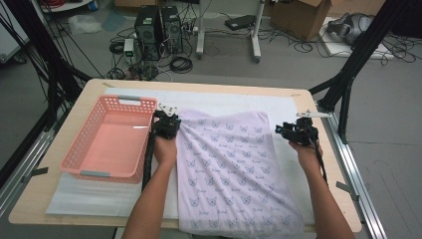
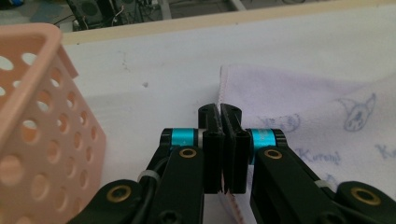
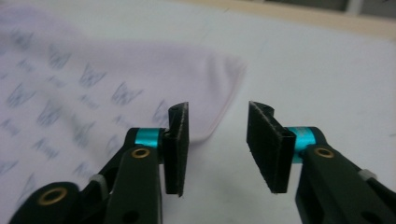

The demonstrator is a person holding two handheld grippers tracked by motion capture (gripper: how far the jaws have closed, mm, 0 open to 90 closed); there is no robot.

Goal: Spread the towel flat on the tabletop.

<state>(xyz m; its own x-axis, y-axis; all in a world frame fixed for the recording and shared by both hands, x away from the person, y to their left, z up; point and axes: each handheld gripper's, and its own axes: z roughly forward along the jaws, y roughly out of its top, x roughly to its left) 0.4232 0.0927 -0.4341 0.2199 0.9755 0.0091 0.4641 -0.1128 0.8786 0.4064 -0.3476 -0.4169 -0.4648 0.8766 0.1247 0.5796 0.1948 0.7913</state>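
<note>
On bench [image 1: 89,209], patterned towel [image 1: 229,169] lies spread beside pink basket [image 1: 112,137]. Left claw [image 1: 166,123] clenched on far left corner; right claw [image 1: 293,130] released, poised at far right corner, likely for matching grip.

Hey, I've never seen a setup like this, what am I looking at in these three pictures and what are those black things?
A person sits at a table with a handheld claw in each hand. One picture looks down from above; the other two come from cameras riding on each claw. On the table lie a pink basket and a towel with a printed pattern. The left claw is shut on the towel's edge near one corner. The right claw is open beside another corner, holding nothing.
</note>
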